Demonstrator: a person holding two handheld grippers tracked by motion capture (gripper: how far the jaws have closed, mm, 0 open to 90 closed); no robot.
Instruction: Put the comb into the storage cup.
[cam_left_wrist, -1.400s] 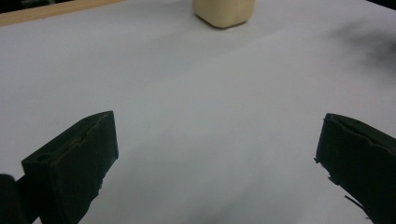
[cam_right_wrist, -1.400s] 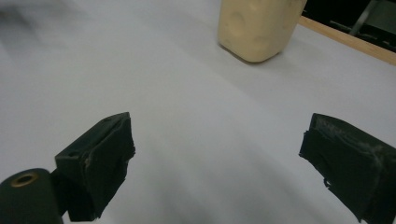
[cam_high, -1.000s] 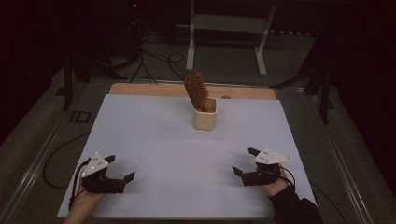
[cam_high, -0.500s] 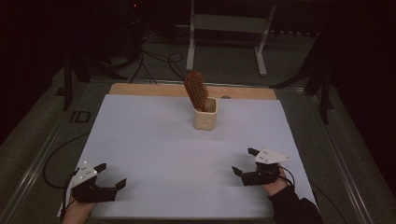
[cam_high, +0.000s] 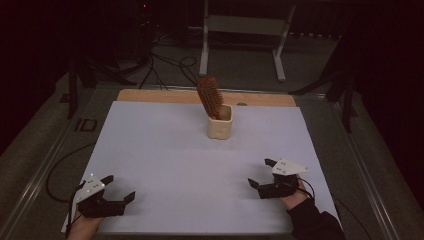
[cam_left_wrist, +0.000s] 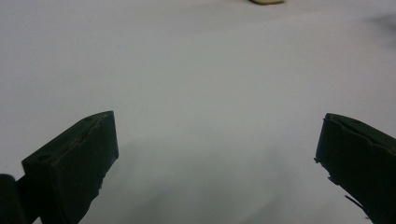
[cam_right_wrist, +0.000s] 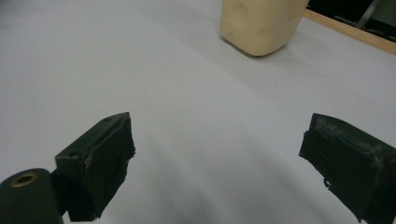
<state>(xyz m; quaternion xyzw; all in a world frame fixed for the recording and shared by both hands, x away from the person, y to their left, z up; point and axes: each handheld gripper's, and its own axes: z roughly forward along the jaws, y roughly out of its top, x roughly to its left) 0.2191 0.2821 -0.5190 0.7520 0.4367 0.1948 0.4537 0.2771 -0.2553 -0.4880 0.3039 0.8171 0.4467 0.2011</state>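
Note:
A cream cup (cam_high: 220, 122) stands on the white mat (cam_high: 165, 150) near its far middle, with a brown hairbrush (cam_high: 209, 96) leaning upright in it, bristles to the right. The cup's base (cam_right_wrist: 261, 23) rises ahead in the right gripper view. My left gripper (cam_high: 119, 188) rests open at the mat's near left corner, nothing between its fingers (cam_left_wrist: 77, 163). My right gripper (cam_high: 260, 172) sits open at the near right, its fingers (cam_right_wrist: 100, 158) empty and pointing toward the cup.
A wooden board edge (cam_high: 165, 96) runs behind the mat. Beyond the table stand a metal frame (cam_high: 240, 30) and loose cables (cam_high: 165, 65) on the dark floor. A metal rail (cam_high: 37, 175) borders the table's left side.
My left gripper has drawn back toward the mat's near left corner. The right gripper has stayed put, and the cup and brush have not moved.

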